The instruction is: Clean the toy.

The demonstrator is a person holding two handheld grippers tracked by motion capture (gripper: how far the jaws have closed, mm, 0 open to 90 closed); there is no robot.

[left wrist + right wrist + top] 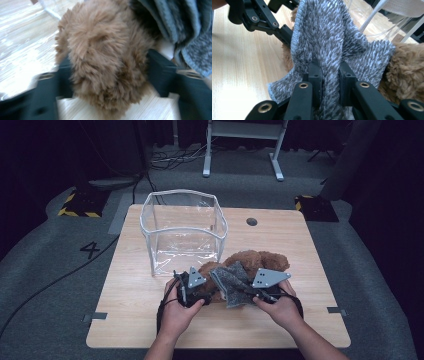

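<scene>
A brown plush toy (260,260) lies on the wooden table (280,320) in front of a clear plastic bin (150,227). A grey fuzzy cloth (232,282) is draped over the toy's near side. My left gripper (194,294) is at the toy's left end. In the left gripper view, brown fur (105,57) is squeezed between the jaws of my left gripper (110,82). My right gripper (252,292) grips the cloth's near edge. In the right gripper view, my right gripper (329,72) is shut on a fold of the grey cloth (324,37).
The bin stands open-topped at the table's back left, close behind the toy. A round hole (251,222) marks the back of the table. Bare wood lies to the left, right and front of the hands. Cables (60,280) and a desk frame (245,150) are on the floor beyond.
</scene>
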